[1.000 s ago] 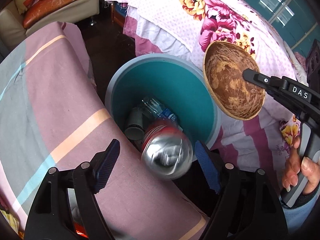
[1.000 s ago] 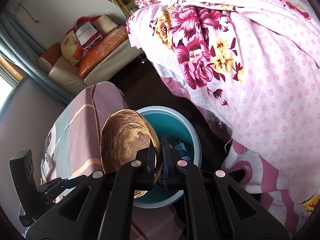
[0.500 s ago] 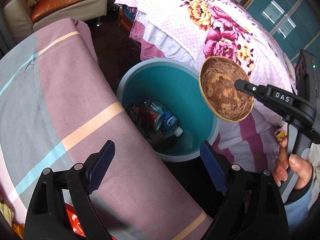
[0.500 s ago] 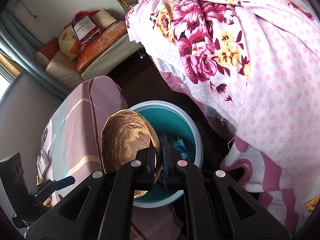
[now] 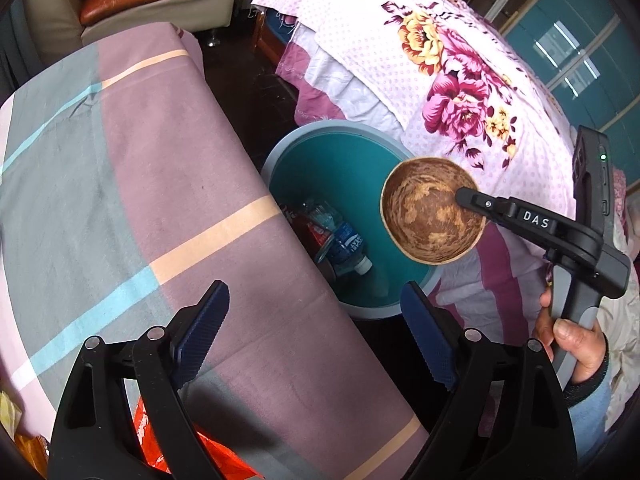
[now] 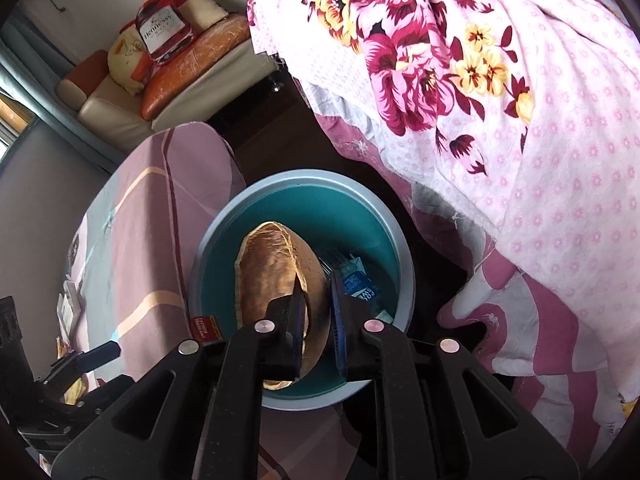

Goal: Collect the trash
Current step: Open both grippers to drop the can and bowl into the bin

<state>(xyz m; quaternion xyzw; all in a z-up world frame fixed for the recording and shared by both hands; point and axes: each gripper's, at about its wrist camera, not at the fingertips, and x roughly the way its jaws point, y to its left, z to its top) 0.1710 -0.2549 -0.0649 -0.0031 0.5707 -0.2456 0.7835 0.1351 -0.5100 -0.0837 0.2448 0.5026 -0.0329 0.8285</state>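
Note:
A teal bin [image 5: 340,168] with a grey rim stands on the floor between the table and the bed; it also shows in the right wrist view [image 6: 320,204]. Inside lie a plastic bottle [image 5: 344,244] and a red can [image 5: 310,230]. My right gripper [image 6: 316,304] is shut on the rim of a brown coconut-shell bowl [image 6: 272,276] and holds it over the bin; the bowl also shows in the left wrist view [image 5: 432,216]. My left gripper [image 5: 316,328] is open and empty above the table edge, beside the bin.
The table has a pink, grey and striped cloth [image 5: 120,184]. An orange wrapper [image 5: 192,452] lies under my left gripper. A bed with a floral sheet [image 5: 440,72] stands right of the bin. A sofa [image 6: 168,92] with cushions is at the back.
The can dropped from my left gripper into the bin. My left gripper pulled back over the table. My right gripper moved the bowl over the bin opening.

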